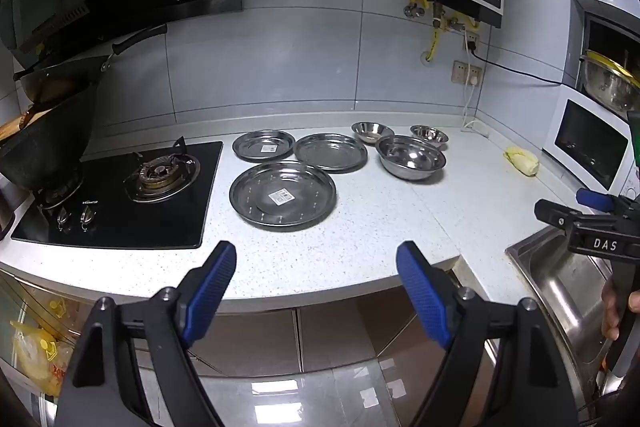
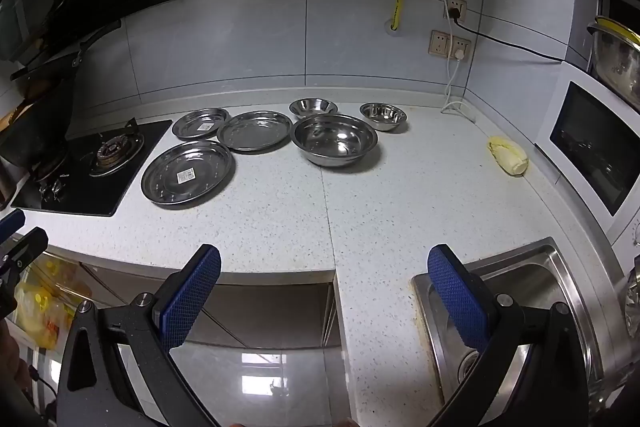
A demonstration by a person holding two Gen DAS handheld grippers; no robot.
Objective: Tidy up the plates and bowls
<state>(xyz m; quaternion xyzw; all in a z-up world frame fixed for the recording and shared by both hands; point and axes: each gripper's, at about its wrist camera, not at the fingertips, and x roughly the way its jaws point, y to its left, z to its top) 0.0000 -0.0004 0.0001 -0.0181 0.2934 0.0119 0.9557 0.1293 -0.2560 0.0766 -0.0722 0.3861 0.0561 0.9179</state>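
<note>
Both tongs spread and empty off the surface [image 2: 280, 227] edge; 3 plates and 3 bowls lie ahead, big plate [image 1: 282, 193] dead ahead of left tongs [image 1: 316, 291], likely nearer than right tongs [image 2: 324, 299].

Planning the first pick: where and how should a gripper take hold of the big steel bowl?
Grip the large bowl by its thin rim on the near side, one finger inside and one outside. It stands upright and open, its wall is too wide to span, and the near rim is free; plates and small bowls crowd its left and back.
</note>
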